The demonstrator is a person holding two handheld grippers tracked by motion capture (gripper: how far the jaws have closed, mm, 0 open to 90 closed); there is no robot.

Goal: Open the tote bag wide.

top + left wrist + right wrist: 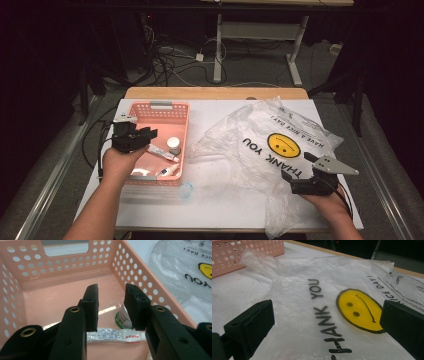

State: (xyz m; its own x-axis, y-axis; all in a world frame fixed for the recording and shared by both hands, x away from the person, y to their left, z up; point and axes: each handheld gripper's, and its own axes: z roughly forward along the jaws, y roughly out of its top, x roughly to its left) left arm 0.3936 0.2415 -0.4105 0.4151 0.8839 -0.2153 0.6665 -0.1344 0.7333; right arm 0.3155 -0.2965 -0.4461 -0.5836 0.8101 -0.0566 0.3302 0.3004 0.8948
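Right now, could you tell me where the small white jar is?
In the high view, the white jar stands inside the pink basket, near its right wall, just beyond the white tube.

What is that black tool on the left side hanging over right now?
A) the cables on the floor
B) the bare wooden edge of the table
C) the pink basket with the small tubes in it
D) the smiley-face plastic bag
C: the left gripper hangs, jaws open, above the pink basket, with a white tube lying below it.
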